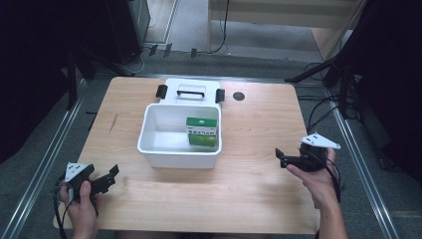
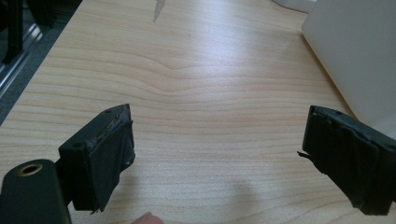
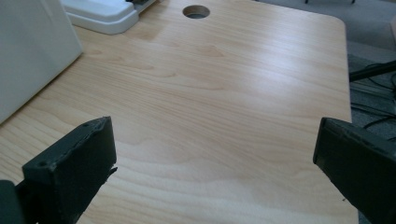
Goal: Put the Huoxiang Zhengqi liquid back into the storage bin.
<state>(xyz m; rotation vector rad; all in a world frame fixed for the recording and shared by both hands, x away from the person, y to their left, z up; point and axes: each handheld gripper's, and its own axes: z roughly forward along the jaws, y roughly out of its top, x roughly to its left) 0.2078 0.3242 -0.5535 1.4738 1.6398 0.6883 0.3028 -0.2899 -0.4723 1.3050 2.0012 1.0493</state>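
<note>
Green-white carton [image 1: 202, 131] in white bin [image 1: 149, 130]; label print seemingly illegible

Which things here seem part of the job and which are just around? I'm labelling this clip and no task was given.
Likely in play:
- white box, open
- its lid, flat behind it
- green carton inside the box
- left hand-held gripper, open
- right hand-held gripper, open

Just around:
- cable hole in the table
- cables on the floor
</note>
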